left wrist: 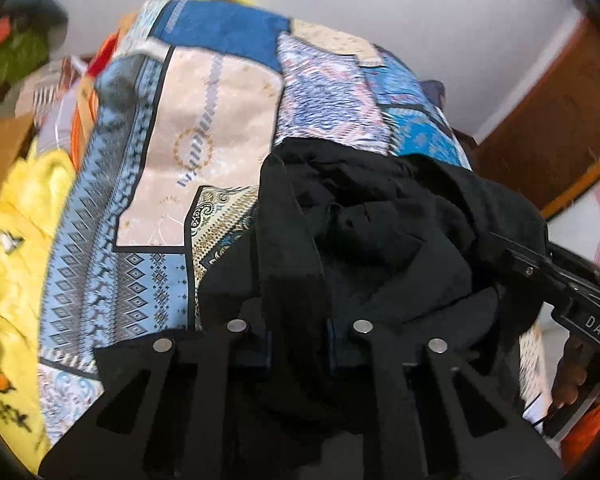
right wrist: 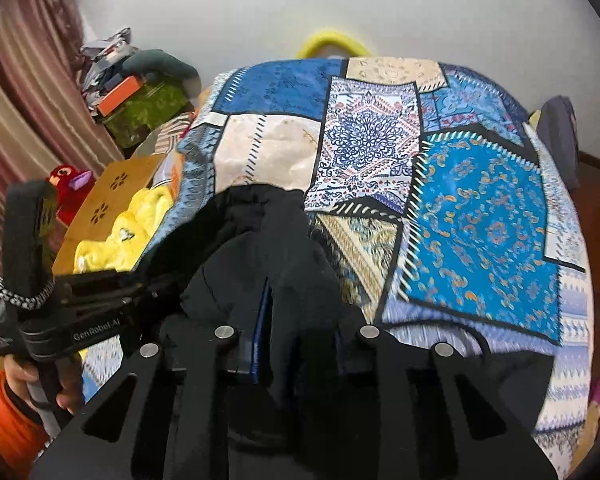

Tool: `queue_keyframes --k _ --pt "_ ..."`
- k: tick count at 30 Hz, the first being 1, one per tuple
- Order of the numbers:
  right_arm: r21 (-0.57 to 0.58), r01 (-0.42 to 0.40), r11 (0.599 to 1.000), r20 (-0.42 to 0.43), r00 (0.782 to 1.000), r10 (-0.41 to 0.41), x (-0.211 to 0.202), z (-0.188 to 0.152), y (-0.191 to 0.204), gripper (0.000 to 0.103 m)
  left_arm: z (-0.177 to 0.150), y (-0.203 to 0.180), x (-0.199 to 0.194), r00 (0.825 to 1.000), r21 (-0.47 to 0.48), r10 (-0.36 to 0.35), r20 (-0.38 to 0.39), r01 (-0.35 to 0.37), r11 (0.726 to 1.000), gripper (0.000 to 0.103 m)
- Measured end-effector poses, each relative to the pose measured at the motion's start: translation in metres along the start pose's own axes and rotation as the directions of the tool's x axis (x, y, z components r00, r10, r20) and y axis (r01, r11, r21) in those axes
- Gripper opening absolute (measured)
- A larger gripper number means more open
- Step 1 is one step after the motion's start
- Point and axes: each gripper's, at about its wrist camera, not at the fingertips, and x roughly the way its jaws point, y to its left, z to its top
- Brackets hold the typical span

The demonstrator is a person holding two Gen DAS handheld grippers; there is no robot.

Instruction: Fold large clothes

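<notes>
Left wrist view shows a black garment [left wrist: 380, 232] lying crumpled on the near edge of a bed covered by a patchwork bedspread [left wrist: 220, 128], with a strip of the dark cloth running down between the fingers of the left gripper [left wrist: 296, 344], which are clenched on it. From the right wrist view, the right gripper [right wrist: 300, 340] is likewise pinched on a bunched fold of the same garment [right wrist: 260, 232], its blue pads pressed against the cloth. Both grips sit at the edge of the garment nearest the bedspread's front border, side by side. The cloth looks soft, limp and fairly thick, so I judge it will sag and drape rather than hold any shape, and its weight should be modest but enough to drag along the bedspread. Black folds hide the seams, so I cannot tell which part is held; a waistband or hem corner would be the sounder place to grip for spreading it flat.
</notes>
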Motion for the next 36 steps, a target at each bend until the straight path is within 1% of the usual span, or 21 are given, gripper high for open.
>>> queue_keyframes --k 2,4,5,6,8,11,14,15,16,17,18,20,22,25,28,30,33,35,36 --pt "-0.001 -0.015 1.0 0.018 1.0 0.015 -0.015 -0.013 0.002 0.022 -0.009 -0.013 -0.016 0.999 0.057 0.025 0.025 -0.026 0.998 0.017" --pt "-0.016 -0.002 1.0 0.033 0.999 0.002 -0.029 -0.026 0.005 0.022 -0.025 -0.033 -0.036 0.996 0.143 0.063 0.063 -0.071 0.987 0.017" --pt "-0.025 0.005 1.0 0.041 0.999 -0.004 -0.036 -0.034 0.007 0.022 -0.03 -0.038 -0.042 0.994 0.169 0.074 0.075 -0.086 0.982 0.017" --pt "-0.03 0.011 0.999 0.047 0.999 -0.009 -0.044 -0.042 0.008 0.022 -0.041 -0.048 -0.052 0.991 0.209 0.094 0.097 -0.112 0.972 0.017" --pt "-0.028 0.011 1.0 0.049 0.999 -0.01 -0.053 -0.055 0.009 0.022 -0.054 -0.057 -0.062 0.988 0.237 0.106 0.114 -0.131 0.963 0.017" --pt "-0.031 0.017 0.999 0.054 0.998 -0.016 -0.064 -0.074 0.009 0.022 -0.077 -0.067 -0.075 0.986 0.254 0.118 0.118 -0.145 0.956 0.017" --pt "-0.038 0.029 0.999 0.03 0.999 -0.028 -0.066 -0.093 0.009 0.022 -0.103 -0.074 -0.082 0.983 0.289 0.14 0.121 -0.17 0.942 0.018" --pt "-0.035 0.032 0.999 0.013 0.999 -0.032 -0.066 -0.099 0.009 0.025 -0.112 -0.076 -0.083 0.983 0.297 0.144 0.117 -0.173 0.939 0.019" --pt "-0.028 0.037 0.999 -0.01 0.999 -0.038 -0.065 -0.105 0.008 0.025 -0.12 -0.077 -0.083 0.984 0.298 0.142 0.108 -0.168 0.94 0.02" --pt "-0.022 0.039 0.999 -0.03 0.999 -0.039 -0.066 -0.11 0.007 0.026 -0.128 -0.077 -0.084 0.987 0.294 0.131 0.093 -0.153 0.944 0.02" --pt "-0.014 0.041 0.999 -0.052 0.998 -0.042 -0.067 -0.116 0.006 0.029 -0.136 -0.075 -0.085 0.99 0.285 0.121 0.077 -0.138 0.949 0.022" --pt "0.003 0.043 0.999 -0.093 0.995 -0.042 -0.071 -0.125 0.004 0.031 -0.15 -0.071 -0.086 0.993 0.271 0.106 0.05 -0.116 0.956 0.025" --pt "0.023 0.042 0.999 -0.103 0.994 -0.039 -0.079 -0.136 0.002 0.032 -0.165 -0.066 -0.088 0.995 0.265 0.098 0.015 -0.098 0.959 0.029" --pt "0.076 0.059 0.995 -0.102 0.994 -0.051 -0.09 -0.154 -0.005 0.032 -0.184 -0.059 -0.097 0.997 0.257 0.08 -0.007 -0.075 0.963 0.033" --pt "0.092 0.086 0.992 -0.121 0.99 -0.074 -0.097 -0.166 -0.008 0.032 -0.198 -0.052 -0.112 0.996 0.251 0.086 0.005 -0.085 0.964 0.04" --pt "0.097 0.108 0.989 -0.114 0.989 -0.097 -0.105 -0.169 -0.01 0.032 -0.204 -0.049 -0.121 0.996 0.258 0.092 0.018 -0.093 0.962 0.04" --pt "0.101 0.114 0.988 -0.098 0.99 -0.105 -0.118 -0.166 -0.009 0.032 -0.211 -0.047 -0.142 0.99 0.279 0.127 0.063 -0.14 0.95 0.041" --pt "0.096 0.113 0.989 -0.073 0.992 -0.106 -0.127 -0.161 -0.005 0.032 -0.211 -0.046 -0.154 0.988 0.28 0.129 0.087 -0.149 0.948 0.042" --pt "0.089 0.118 0.989 -0.061 0.992 -0.113 -0.131 -0.16 -0.002 0.032 -0.209 -0.044 -0.163 0.986 0.269 0.122 0.109 -0.148 0.952 0.042"
